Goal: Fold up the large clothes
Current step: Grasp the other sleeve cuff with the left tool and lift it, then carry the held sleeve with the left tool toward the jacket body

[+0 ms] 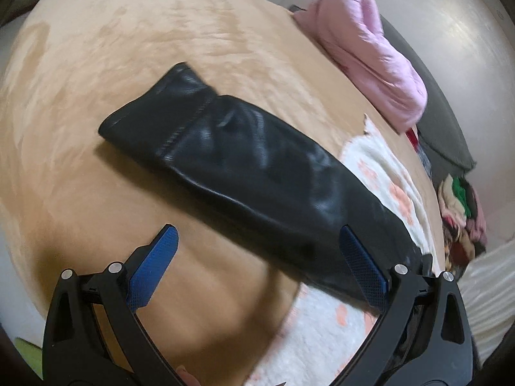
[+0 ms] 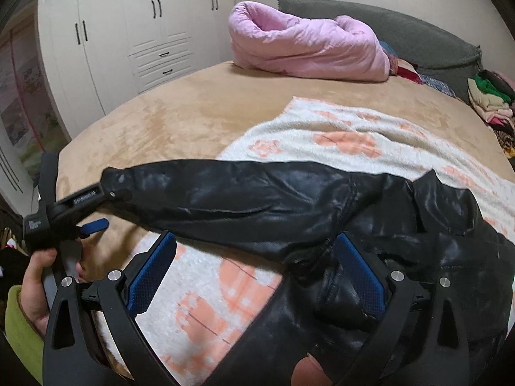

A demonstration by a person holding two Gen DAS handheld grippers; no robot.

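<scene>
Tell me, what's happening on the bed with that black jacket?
A person holds a gripping tool in each hand and is working on a black jacket spread across a white and orange blanket on the bed. The left tool is open and hovers by the sleeve, which stretches out over the tan cover. The right tool is open too, over the jacket's body. Neither grips anything. A pink quilt lies rolled at the far end.

A tan-covered bed (image 2: pixel 167 109) carries a white-and-peach blanket (image 2: pixel 354 135), black leather jacket (image 2: pixel 257 202) and pink quilt (image 2: pixel 305 48).
</scene>
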